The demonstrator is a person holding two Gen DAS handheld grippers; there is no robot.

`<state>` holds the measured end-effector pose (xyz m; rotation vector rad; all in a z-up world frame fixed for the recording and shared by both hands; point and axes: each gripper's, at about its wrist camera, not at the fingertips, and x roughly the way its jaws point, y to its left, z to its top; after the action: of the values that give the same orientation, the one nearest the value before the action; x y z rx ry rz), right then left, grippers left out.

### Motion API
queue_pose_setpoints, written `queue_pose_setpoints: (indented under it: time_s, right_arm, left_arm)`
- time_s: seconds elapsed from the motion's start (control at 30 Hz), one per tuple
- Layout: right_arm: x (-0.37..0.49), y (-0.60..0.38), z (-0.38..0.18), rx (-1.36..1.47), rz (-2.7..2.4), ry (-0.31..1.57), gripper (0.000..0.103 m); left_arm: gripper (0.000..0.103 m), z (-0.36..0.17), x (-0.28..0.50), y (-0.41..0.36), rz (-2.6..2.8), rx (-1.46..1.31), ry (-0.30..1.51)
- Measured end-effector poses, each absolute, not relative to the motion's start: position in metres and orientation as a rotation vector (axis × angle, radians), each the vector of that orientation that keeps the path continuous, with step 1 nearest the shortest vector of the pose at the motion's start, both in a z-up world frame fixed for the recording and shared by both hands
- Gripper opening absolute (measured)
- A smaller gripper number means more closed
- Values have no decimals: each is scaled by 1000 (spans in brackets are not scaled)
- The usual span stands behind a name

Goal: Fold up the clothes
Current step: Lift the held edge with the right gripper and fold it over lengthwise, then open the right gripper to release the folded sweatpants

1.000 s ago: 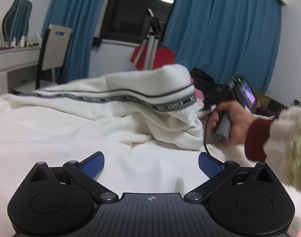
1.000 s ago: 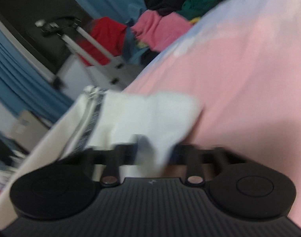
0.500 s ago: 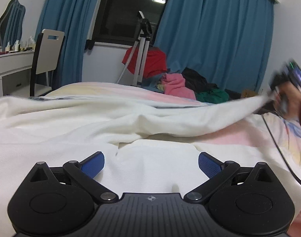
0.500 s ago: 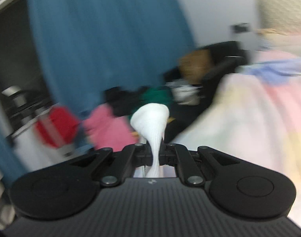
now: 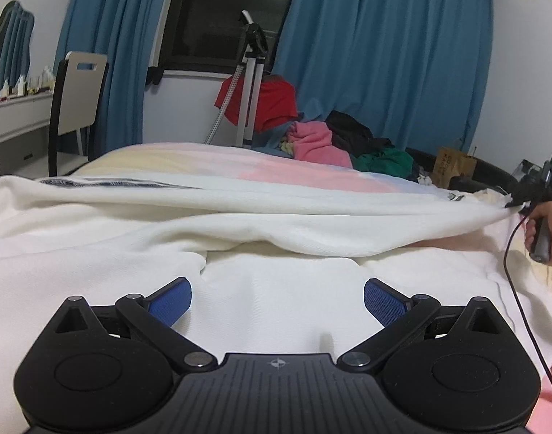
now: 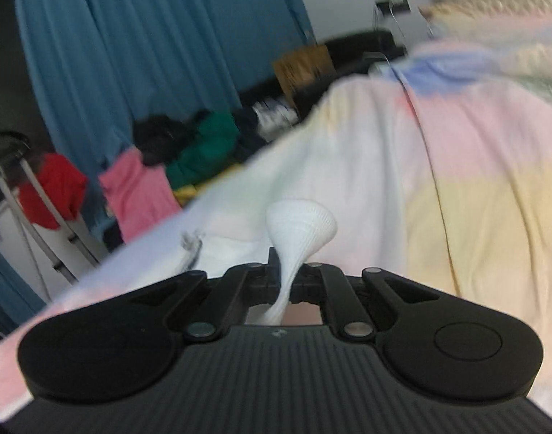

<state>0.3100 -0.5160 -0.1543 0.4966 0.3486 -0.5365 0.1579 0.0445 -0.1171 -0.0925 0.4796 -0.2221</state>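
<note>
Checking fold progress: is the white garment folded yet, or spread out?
Spread out, not folded. The white garment stretches across the bed, one end pinched in the shut right gripper; the left gripper is open above it.

A white knit garment [image 5: 261, 224] lies spread across the bed, filling the near half of the left wrist view. Its near part lies flat with a slit-like fold at the centre; behind it a long ridge of cloth stretches taut toward the far right. A dark printed stripe runs along its far left edge. In the right wrist view a pinched tuft of it [image 6: 299, 228] flares upward, fan-shaped
</note>
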Motion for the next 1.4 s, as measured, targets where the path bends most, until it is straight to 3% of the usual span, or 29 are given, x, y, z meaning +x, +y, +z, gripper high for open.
queue_pose_setpoints:
  time_s: [0.3, 0.5, 0.57, 0.6, 0.63, 0.7, 1.0, 1.4]
  right_arm:
    - [290, -544, -217, 484, -574, 447, 7]
    - [293, -531, -189, 462, -535, 506, 15]
    - [284, -518, -173, 402, -495, 520, 39]
    - [280, -512, -164, 372, -475, 527, 59]
    - [272, -504, -154, 360, -448, 512, 71]
    - [255, -487, -131, 349, -381, 471, 76]
    - [143, -362, -44, 200, -92, 399, 80]
    - [50, -300, -72, 158, 41, 344, 81]
  left_arm:
    - [102, -101, 137, 43, -237, -80, 449]
    - [102, -86, 123, 32, -238, -71, 423]
    - [102, -77, 117, 27, -235, -52, 401]
    - [102, -71, 113, 25, -229, -45, 395]
    - [102, -65, 107, 23, -225, -42, 386]
    - [102, -53, 95, 21, -227, -36, 364]
    - [103, -24, 33, 5, -237, 1, 356]
    - [103, -27, -16, 13, -178, -35, 385]
